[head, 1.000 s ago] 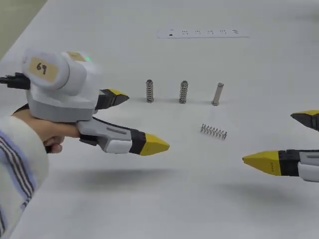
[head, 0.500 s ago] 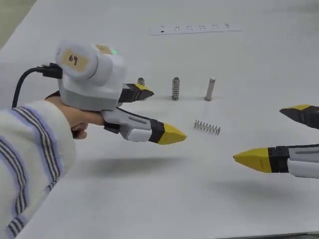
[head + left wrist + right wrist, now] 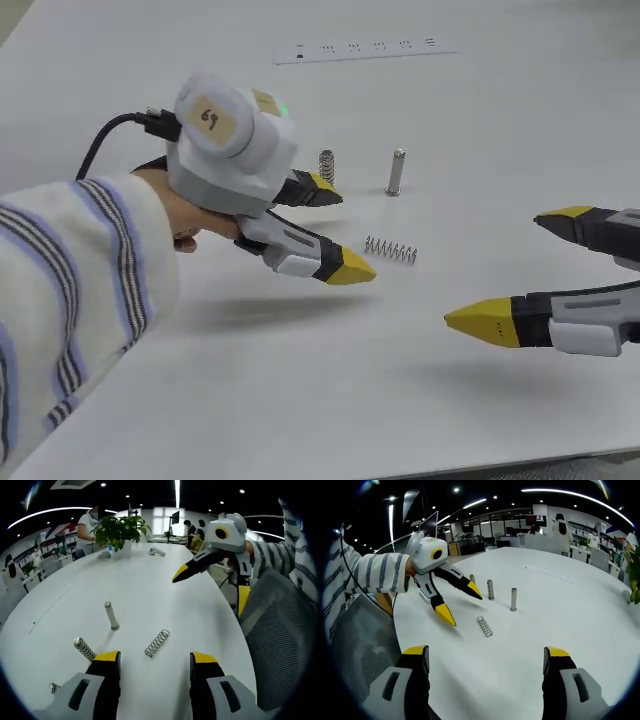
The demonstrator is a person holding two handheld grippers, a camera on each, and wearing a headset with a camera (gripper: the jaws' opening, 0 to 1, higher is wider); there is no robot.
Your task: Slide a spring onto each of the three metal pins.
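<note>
The left gripper (image 3: 345, 232), grey with yellow tips, has its jaws spread wide and holds nothing – the right gripper (image 3: 500, 270) is the same, wide and empty. Both hang above the flat white table (image 3: 300, 400). The small loose wire spring (image 3: 390, 250) lies on its side just past the left tips. Behind it stands the bare grey metal pin (image 3: 396, 172), and beside that a pin wearing a spring (image 3: 327, 165) – well apart from the right gripper
</note>
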